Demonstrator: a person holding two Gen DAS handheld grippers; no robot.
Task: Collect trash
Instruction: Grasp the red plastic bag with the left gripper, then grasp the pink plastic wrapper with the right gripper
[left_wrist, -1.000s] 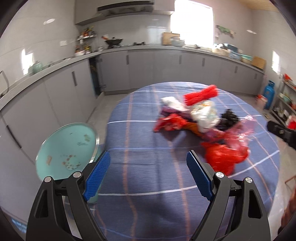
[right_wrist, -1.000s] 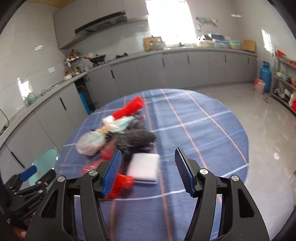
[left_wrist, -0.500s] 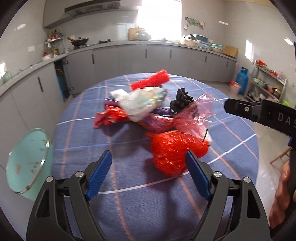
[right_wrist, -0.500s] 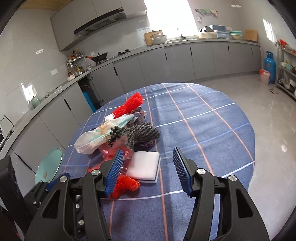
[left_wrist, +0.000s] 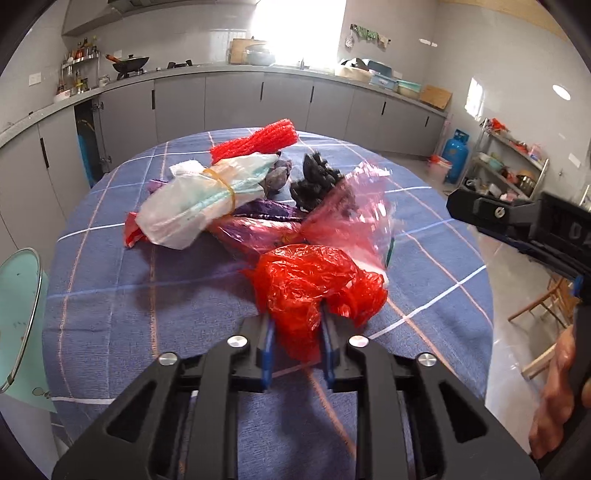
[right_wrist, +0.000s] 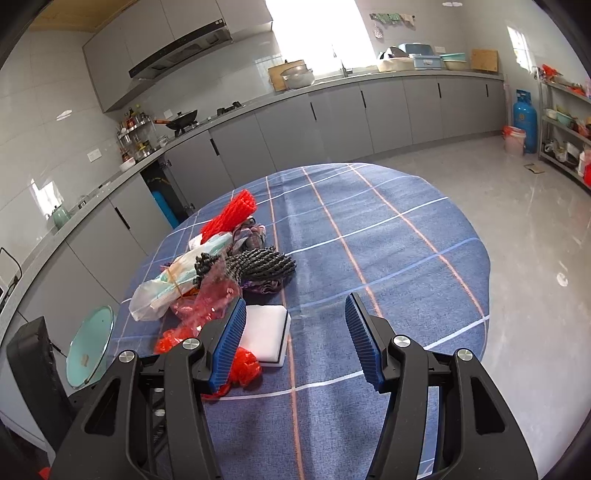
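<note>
The round table with the blue checked cloth is the biggest thing here. Its whole 3 o'clock side is bare, so there is lots of room to move there. The trash pile sits on the 9 o'clock side, and its long line runs from 7 o'clock up to 1 o'clock. Past that edge, at 8 o'clock, stands a green bin.

The crumpled red bag lies at the near end of the pile, at 12 o'clock from the left gripper. That gripper is the closer one. Its jaws are closing, and the bag's bottom is already pinched between them.

The right gripper is half apart and holds nothing. A white sponge lies just by its 10 o'clock pad.

I think lifting the bag straight up comes next.
</note>
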